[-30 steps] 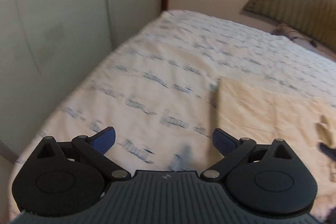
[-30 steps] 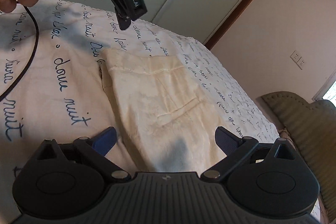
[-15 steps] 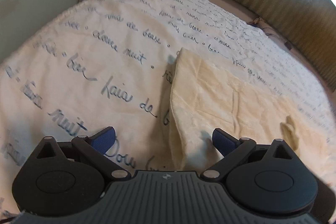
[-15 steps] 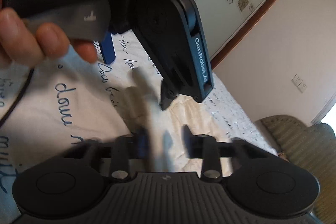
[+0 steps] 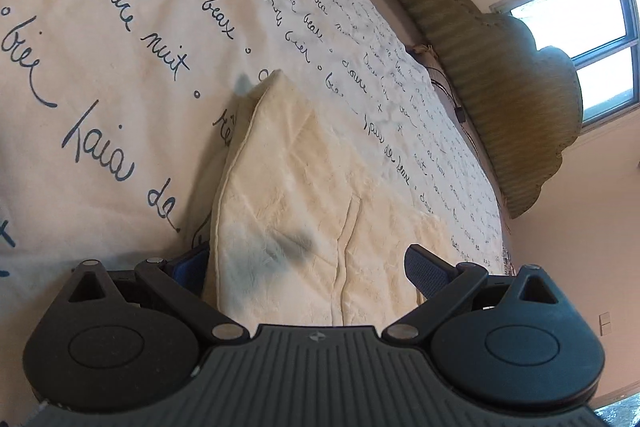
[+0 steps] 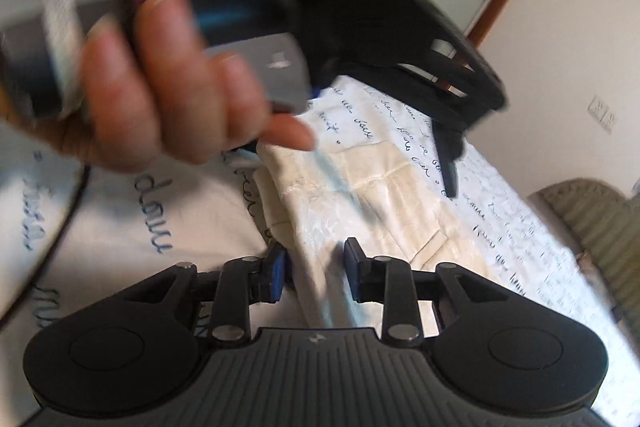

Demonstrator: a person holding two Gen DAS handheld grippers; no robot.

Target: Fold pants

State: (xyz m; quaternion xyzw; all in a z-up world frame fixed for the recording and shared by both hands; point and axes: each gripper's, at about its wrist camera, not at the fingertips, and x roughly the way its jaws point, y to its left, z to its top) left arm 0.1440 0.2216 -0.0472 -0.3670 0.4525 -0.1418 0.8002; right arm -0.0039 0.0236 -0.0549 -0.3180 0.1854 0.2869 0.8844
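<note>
Between our left gripper (image 5: 308,265) fingers, spread wide apart, lies the near end of the cream pants (image 5: 304,211). The left blue pad sits just outside the folded edge at 9 o'clock, partly hidden behind the cloth, and the right pad (image 5: 426,269) rests over the fabric at 3 o'clock. Neither pad pinches anything that we can see. From there the pants run up toward 12 o'clock, narrowing to a corner that points at the far side of the bed.

Our right gripper (image 6: 315,273) has its jaws drawn partway in, with a strip of the pants (image 6: 360,211) lying in the gap between the two pads; we cannot tell whether the pads press the cloth. The fabric spreads from the gap toward 1 o'clock, showing a seam and a pocket line.

Above, from 10 to 1 o'clock in the right view, a blurred hand (image 6: 168,83) holds the left gripper over the pants.

Under everything lies a white bedspread (image 5: 120,39) printed with dark handwriting. A green headboard (image 5: 516,87) stands at 2 o'clock in the left view, beside a bright window (image 5: 592,39).
</note>
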